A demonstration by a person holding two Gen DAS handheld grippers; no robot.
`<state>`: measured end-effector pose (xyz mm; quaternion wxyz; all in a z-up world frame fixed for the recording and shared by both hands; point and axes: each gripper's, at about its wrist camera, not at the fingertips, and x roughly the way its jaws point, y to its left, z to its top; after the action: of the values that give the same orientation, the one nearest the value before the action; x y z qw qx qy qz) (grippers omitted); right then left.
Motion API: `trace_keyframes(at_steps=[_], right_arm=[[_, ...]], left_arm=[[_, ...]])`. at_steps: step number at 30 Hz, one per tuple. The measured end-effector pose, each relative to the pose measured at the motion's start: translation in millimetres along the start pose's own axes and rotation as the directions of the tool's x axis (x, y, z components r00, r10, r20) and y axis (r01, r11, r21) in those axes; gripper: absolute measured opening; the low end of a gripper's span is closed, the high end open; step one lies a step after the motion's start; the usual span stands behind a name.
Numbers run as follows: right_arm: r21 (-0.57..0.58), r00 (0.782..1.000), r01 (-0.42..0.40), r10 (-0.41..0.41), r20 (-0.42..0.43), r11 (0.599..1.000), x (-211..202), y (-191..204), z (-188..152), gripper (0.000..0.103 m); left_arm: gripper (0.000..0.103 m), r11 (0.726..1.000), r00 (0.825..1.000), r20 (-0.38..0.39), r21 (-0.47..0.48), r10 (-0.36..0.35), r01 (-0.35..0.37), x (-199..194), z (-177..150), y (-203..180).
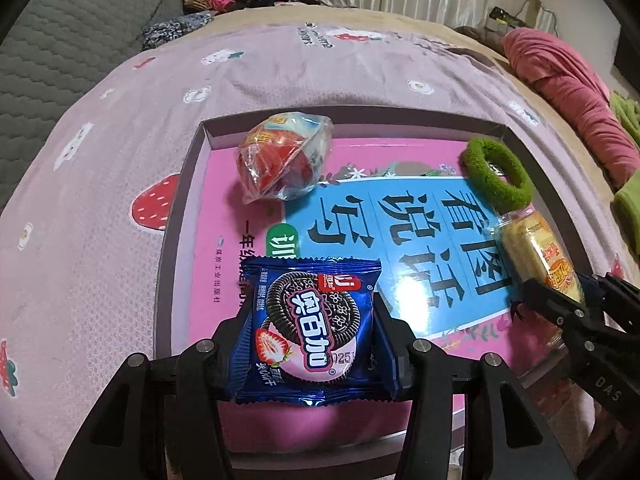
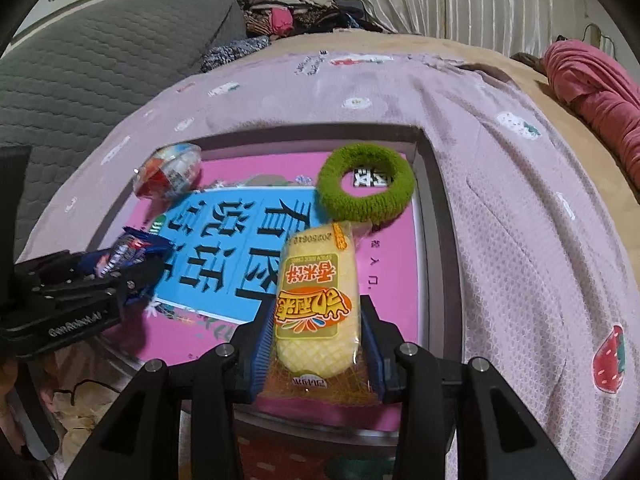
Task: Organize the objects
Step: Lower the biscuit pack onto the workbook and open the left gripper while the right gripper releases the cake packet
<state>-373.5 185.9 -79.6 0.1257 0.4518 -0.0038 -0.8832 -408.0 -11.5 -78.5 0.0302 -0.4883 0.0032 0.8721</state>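
Observation:
My left gripper is shut on a blue Oreo cookie packet and holds it over the near part of a shallow grey box lined with a pink and blue book. My right gripper is shut on a yellow rice cracker packet over the same box. A wrapped red and white snack ball lies at the box's far left. A green fuzzy hair ring lies at its far right; it also shows in the right wrist view.
The box lies on a pink strawberry-print blanket on a bed. A grey quilted cushion is at the left, a pile of clothes at the back, a red cloth at the far right.

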Motion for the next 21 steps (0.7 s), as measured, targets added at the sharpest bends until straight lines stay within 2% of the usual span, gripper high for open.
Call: trace_keyframes(at_steps=[8, 10, 12, 15, 17, 21], right_arm=[[0.001, 1.0, 0.013, -0.013, 0.002, 1.0, 1.6, -0.8, 1.2, 0.041], [0.005, 1.0, 0.012, -0.012, 0.009, 1.0, 0.4, -1.2, 1.5, 0.046], [0.005, 1.0, 0.006, -0.006, 0.015, 1.0, -1.4, -1.6, 2.0, 0.055], [-0.01, 0.999, 0.022, -0.021, 0.026, 1.0, -5.7, -0.1, 3.2, 0.059], [-0.008, 0.999, 0.02, -0.02, 0.03, 1.0, -8.9, 0.3, 4.1, 0.061], [-0.007, 0.999, 0.018, -0.018, 0.041, 1.0, -16.8, 1.6, 6.2, 0.067]], left_arm=[[0.056, 1.0, 1.0, 0.001, -0.014, -0.001, 0.001, 0.8, 1.6, 5.1], [0.06, 1.0, 1.0, -0.002, -0.013, -0.002, 0.002, 0.7, 1.6, 5.5], [0.067, 1.0, 1.0, -0.001, -0.017, -0.005, 0.005, -0.5, 1.6, 6.9], [0.07, 1.0, 1.0, 0.007, -0.026, -0.012, 0.012, -4.3, 1.7, 9.5], [0.075, 1.0, 1.0, 0.015, -0.031, -0.003, 0.004, -7.1, 2.8, 11.8], [0.076, 0.999, 1.0, 0.027, -0.037, 0.0, 0.001, -15.3, 4.7, 13.9]])
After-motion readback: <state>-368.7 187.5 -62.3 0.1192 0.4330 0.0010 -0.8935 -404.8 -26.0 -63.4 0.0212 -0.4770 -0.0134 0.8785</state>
